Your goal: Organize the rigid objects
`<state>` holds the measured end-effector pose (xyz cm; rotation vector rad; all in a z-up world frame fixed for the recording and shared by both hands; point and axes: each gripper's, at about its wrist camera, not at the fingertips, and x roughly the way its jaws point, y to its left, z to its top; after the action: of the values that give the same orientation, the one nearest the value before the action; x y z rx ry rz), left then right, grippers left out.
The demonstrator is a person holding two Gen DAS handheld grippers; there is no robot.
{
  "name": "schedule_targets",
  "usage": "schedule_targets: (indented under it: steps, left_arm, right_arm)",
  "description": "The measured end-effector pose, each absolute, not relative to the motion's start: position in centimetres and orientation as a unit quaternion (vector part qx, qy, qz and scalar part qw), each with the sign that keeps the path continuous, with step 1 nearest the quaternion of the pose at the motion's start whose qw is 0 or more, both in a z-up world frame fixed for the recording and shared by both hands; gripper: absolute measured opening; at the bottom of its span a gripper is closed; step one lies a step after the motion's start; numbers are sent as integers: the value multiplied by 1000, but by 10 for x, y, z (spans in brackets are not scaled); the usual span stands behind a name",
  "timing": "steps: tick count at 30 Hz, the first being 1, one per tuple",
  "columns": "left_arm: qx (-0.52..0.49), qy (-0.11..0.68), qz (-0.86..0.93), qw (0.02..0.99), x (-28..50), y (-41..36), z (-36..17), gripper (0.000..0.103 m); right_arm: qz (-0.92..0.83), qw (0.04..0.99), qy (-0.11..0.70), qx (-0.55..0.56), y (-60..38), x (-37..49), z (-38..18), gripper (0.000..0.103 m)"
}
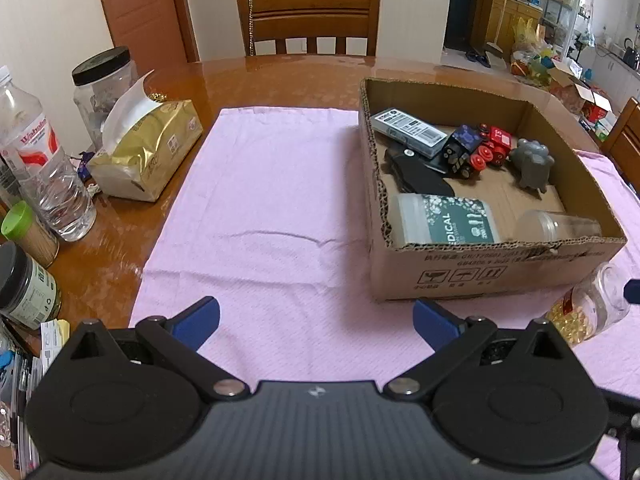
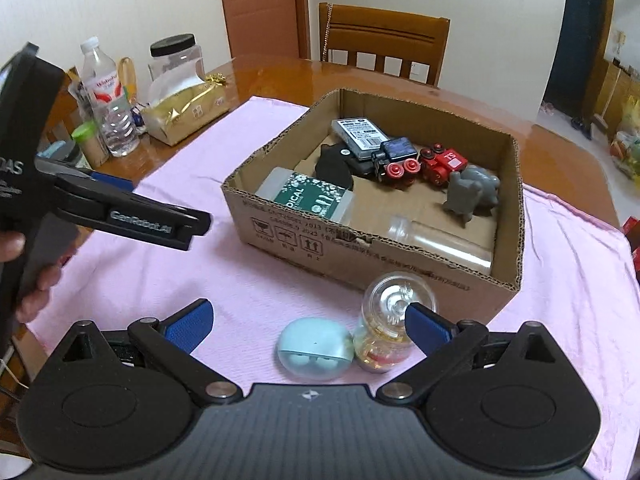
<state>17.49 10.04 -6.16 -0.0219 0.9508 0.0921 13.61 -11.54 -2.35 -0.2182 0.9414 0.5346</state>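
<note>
Right wrist view: a clear capsule jar [image 2: 394, 320] lies on its side on the pink cloth [image 2: 160, 272], just ahead of the right gripper [image 2: 308, 322], its transparent cap end toward the box; the right blue pad [image 2: 426, 326] overlaps the cap, and whether they touch cannot be told.
Earbud case: pale blue earbud case [image 2: 315, 354], touching the jar's left side, between the two pads; its near edge is cut off by the gripper body.
Right tongs: spread wide, holding nothing.
Box: cardboard box [image 2: 516, 216] ahead of the jar, open-topped, on the cloth.
Box contents: white bottle with green label [image 2: 312, 196] lying along the near-left wall, partly hidden by it; clear tube [image 2: 436, 240] along the near wall; grey animal figure [image 2: 472, 192]; red toy engine [image 2: 444, 166]; black toy engine [image 2: 396, 160]; barcode-labelled case [image 2: 360, 132]; a black item [image 2: 334, 166] beneath them, hard to identify.
Left tongs: left gripper [image 1: 316, 320] spread wide over bare cloth, holding nothing; seen side-on at far left from the right wrist.
Left wrist view: the jar shows only partly, beyond that gripper's right finger at the box's near corner.
Beyond, left: tissue pack [image 1: 148, 152], water bottle [image 1: 44, 160], black-lidded jar [image 1: 102, 88] on the wooden table [image 1: 280, 76].
</note>
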Motion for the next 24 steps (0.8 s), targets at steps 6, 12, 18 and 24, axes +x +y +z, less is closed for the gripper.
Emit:
schedule_targets:
  steps: [6,12,18,24]
  left_arm:
    - [-14,462,40,886,177,99,-65,102]
    - [-8,465,15,885,180,85,-66,102]
    - [-1,474,-30,880,180,62,-69,102]
    - [14,482,-108,869,175,31,-74,102]
  right_arm:
    - [227,855,454,-105,-132,141,-26,103]
    - [183,854,480,-85,-166,148,-39,103]
    - [151,844,510,-74,-191,150,-67,103]
    - [137,831,533,-75,-204,145,-95,103]
